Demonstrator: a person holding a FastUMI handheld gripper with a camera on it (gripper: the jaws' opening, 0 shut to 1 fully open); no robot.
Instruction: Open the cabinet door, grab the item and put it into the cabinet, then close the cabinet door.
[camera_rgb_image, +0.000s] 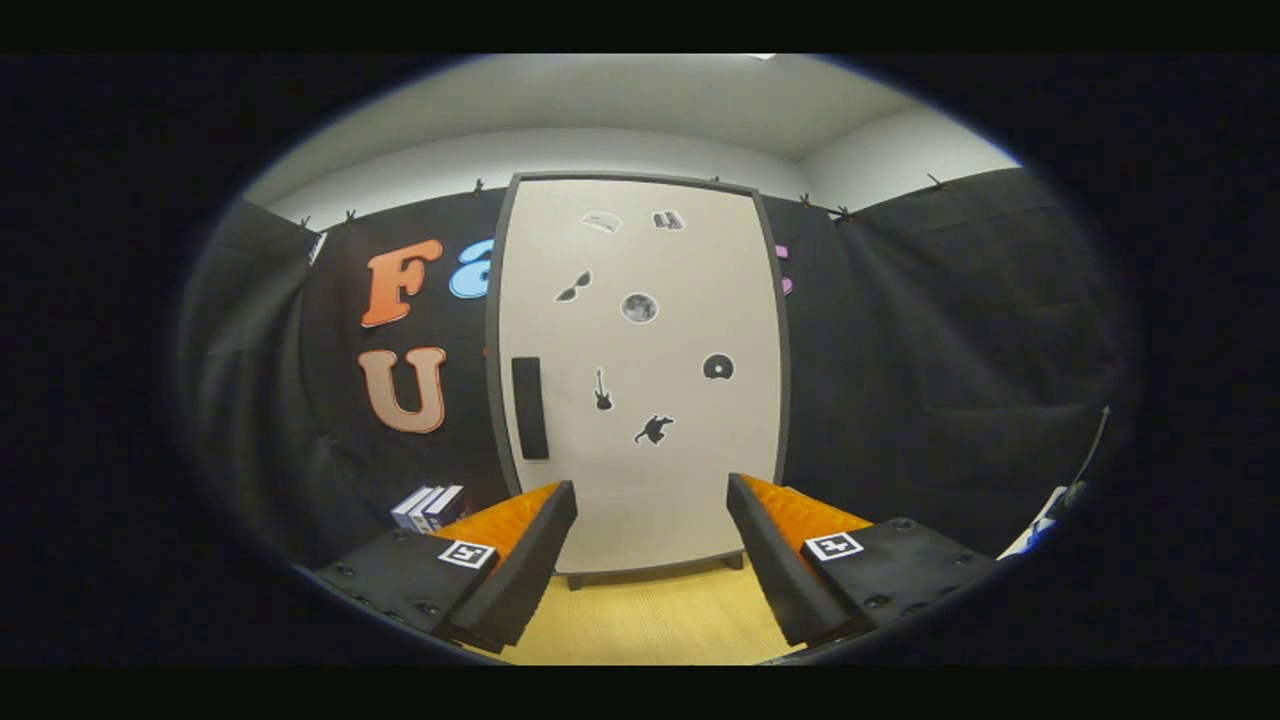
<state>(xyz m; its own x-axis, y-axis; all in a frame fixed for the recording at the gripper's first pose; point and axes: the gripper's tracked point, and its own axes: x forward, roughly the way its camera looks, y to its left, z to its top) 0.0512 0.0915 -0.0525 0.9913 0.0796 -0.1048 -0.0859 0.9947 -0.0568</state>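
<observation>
door (640, 380): cabinet door sitting shut, flush in its dark frame, standing upright on the wood tabletop (650, 620) beyond the fingers.
handle (530, 407): dark vertical bar on door's left side, so hinge prob. on the right.
claw: gripper (650, 545) gaping wide, holding nothing, pointing at door's lower half.
item: small boxes (428, 507) standing by cabinet's left foot, just beyond the left finger; likely the thing to stow, can't confirm.
stage: fits both ends, either door waiting to be opened or already closed again w/ item inside. Not calling it.
if opening: approaching handle square-on, fingers straddling the bar, pulling along the hinge arc, not straight back.
writing: door stickers are pics only (guitar, disc, sunglasses, moon). Box text too small to read. Square markers on gripper body, no words.
</observation>
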